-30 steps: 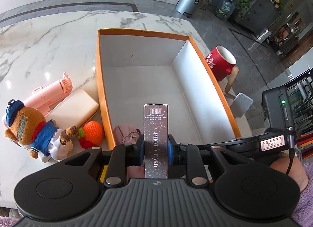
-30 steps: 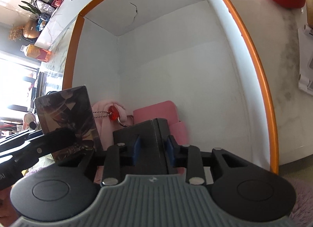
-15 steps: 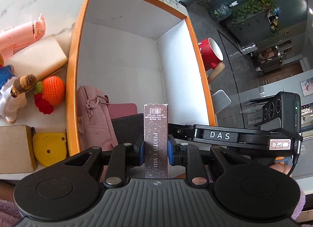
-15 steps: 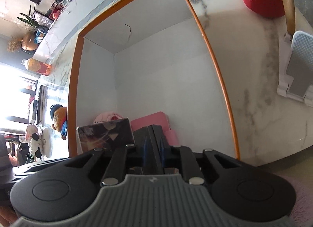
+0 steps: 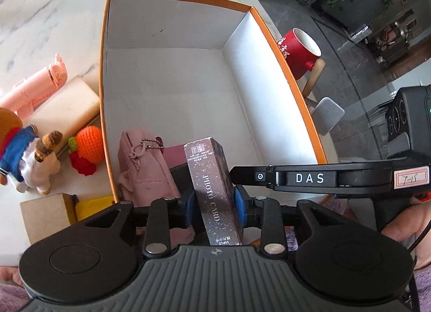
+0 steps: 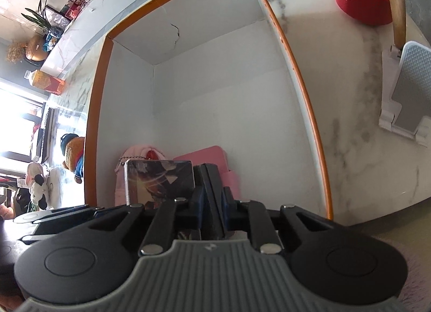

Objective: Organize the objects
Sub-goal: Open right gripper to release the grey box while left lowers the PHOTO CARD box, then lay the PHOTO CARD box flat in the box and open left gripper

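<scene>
A large white box with an orange rim (image 5: 103, 69) stands on the marble table; it also shows in the right wrist view (image 6: 93, 112). My left gripper (image 5: 214, 204) is shut on a glittery photo card box (image 5: 215, 188), tilted, over the box's near end. My right gripper (image 6: 211, 199) is shut on a thin black case (image 6: 211, 190) standing on edge beside the photo card box (image 6: 159, 180). A pink pouch (image 5: 142, 166) and a pink flat item (image 6: 204, 158) lie inside the near end.
Left of the box lie a teddy bear (image 5: 18, 150), an orange knitted toy (image 5: 89, 143), a pink gadget (image 5: 35, 86), a beige box (image 5: 64, 107), a yellow item (image 5: 93, 204) and a cardboard box (image 5: 45, 215). A red mug (image 5: 299, 51) and a grey-white stand (image 6: 406, 91) sit right.
The photo card box has tilted in my left gripper and sits lower, next to the black case. The right gripper turned the black case on edge.
</scene>
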